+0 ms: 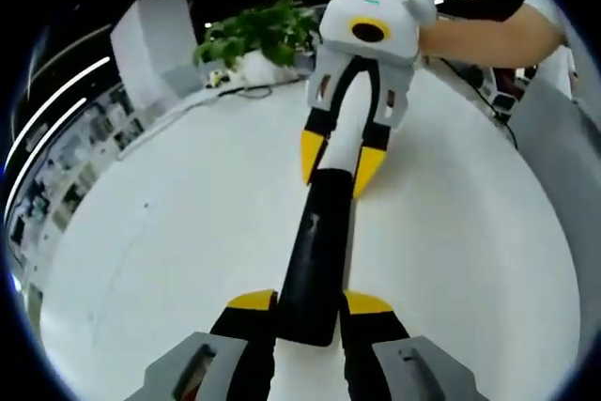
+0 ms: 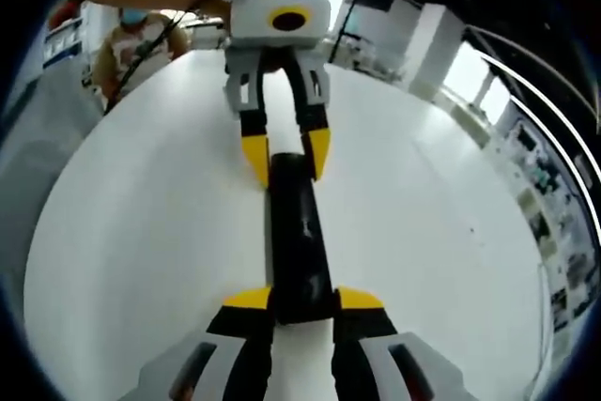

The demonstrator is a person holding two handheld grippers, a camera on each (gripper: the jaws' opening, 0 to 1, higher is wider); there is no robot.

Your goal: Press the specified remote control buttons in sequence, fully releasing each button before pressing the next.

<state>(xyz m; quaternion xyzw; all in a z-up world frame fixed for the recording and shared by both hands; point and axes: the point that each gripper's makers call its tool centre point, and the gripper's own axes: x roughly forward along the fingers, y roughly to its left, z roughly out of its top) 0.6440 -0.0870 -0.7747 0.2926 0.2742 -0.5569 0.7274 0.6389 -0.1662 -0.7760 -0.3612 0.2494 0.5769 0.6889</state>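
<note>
A long black remote control lies lengthwise over the round white table. My left gripper is shut on its near end, one yellow-tipped jaw against each side. From the far side my right gripper closes its yellow tips on the remote's other end. In the right gripper view the same remote control runs away from my right gripper to the left gripper opposite. The buttons are too dark to make out.
A green plant and a white pillar stand beyond the table's far edge. A person's forearm holds the right gripper. Another person sits past the table edge. White table spreads to both sides.
</note>
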